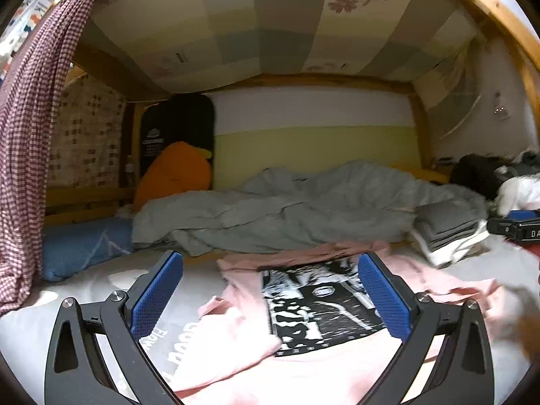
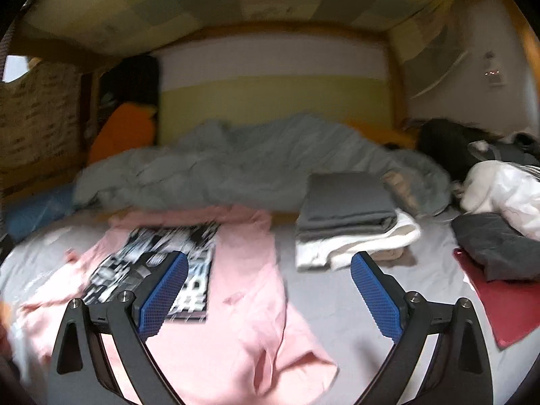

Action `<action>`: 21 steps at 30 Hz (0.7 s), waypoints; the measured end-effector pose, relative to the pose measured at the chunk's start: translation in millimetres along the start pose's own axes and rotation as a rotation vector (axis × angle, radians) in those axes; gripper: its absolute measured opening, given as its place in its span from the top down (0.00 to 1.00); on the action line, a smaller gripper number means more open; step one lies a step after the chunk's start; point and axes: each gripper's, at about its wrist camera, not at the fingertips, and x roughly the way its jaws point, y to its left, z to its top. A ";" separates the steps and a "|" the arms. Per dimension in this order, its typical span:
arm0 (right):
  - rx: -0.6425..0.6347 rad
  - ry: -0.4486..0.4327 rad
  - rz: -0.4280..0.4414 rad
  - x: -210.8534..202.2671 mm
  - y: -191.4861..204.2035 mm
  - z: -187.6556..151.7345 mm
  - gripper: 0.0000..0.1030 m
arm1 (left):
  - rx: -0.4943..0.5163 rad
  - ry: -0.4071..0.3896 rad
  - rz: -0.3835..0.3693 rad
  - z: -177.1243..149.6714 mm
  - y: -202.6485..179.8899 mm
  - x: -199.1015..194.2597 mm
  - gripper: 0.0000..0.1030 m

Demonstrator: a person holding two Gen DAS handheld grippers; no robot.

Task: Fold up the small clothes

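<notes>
A pink T-shirt (image 1: 314, 371) with a black-and-white print (image 1: 320, 307) lies spread face up on the pale grey bed sheet (image 1: 111, 280). My left gripper (image 1: 270, 295) hovers over it, open, blue pads wide apart with nothing between them. In the right wrist view the same pink T-shirt (image 2: 243, 290) lies crumpled below, its print (image 2: 158, 263) to the left. My right gripper (image 2: 268, 292) hangs open above the shirt's right half, holding nothing. Part of the right gripper's body (image 1: 516, 227) shows at the far right of the left wrist view.
A stack of folded grey and white clothes (image 2: 347, 219) sits beyond the shirt. A rumpled grey duvet (image 2: 236, 165) lies across the back. Dark grey garment (image 2: 499, 246) on a red one (image 2: 506, 303), white clothes (image 2: 506, 189), orange cushion (image 1: 175, 172), blue pillow (image 1: 84, 246), checked cloth (image 1: 30, 135).
</notes>
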 end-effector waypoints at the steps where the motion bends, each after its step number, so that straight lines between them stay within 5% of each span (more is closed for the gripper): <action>1: -0.020 0.004 0.041 -8.2 -0.4 3.2 0.05 | -0.007 -0.006 -0.016 1.5 0.6 -3.6 0.00; 5: -0.173 -0.034 0.069 -35.1 10.9 -6.1 0.05 | 0.021 -0.011 -0.003 1.2 0.0 -9.0 0.00; 11: -0.312 0.172 0.093 -18.2 36.3 -64.5 0.05 | 0.075 0.012 0.043 -9.2 -0.9 -3.6 0.00; 15: -0.421 0.220 0.066 -4.0 52.0 -81.0 0.05 | 0.000 0.061 -0.008 -13.1 6.0 3.1 0.00; 21: -0.218 0.320 0.151 40.8 24.1 -65.0 0.45 | -0.101 0.123 0.000 -18.0 21.8 16.0 0.00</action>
